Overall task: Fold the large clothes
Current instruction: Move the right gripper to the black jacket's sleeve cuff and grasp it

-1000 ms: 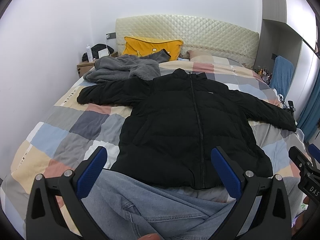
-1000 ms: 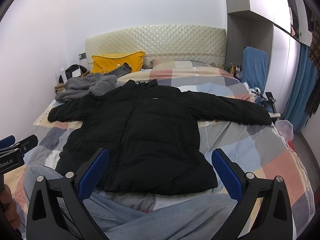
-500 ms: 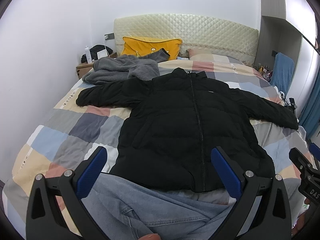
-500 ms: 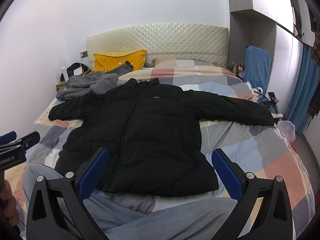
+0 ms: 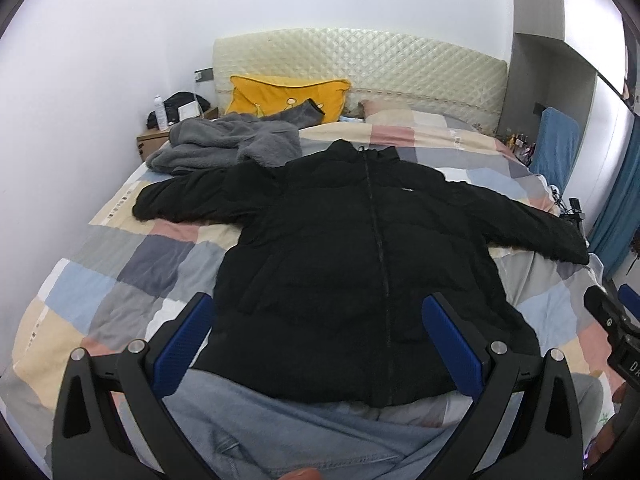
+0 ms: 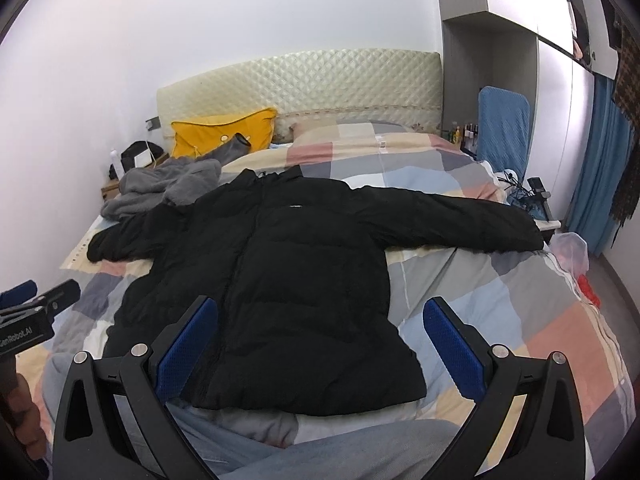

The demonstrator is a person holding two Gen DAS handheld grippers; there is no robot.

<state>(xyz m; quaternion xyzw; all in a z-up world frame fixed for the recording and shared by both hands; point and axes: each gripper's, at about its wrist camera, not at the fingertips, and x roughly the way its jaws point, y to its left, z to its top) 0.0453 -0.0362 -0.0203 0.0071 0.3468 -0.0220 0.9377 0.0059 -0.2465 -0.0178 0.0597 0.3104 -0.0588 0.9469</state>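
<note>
A black puffer jacket lies flat and zipped on the bed, both sleeves spread out; it also shows in the right wrist view. My left gripper is open and empty, held above the jacket's hem. My right gripper is open and empty, above the hem's right side. Light blue jeans lie at the bed's near edge, partly under the hem, also in the right wrist view.
A checked quilt covers the bed. A grey fleece garment and a yellow pillow lie at the head. A nightstand with a bottle stands far left. A blue chair and curtain are at right.
Both grippers have risen and drawn back slightly, so the jacket sits a little lower in view. The jaws stay open. The jacket has not moved.
</note>
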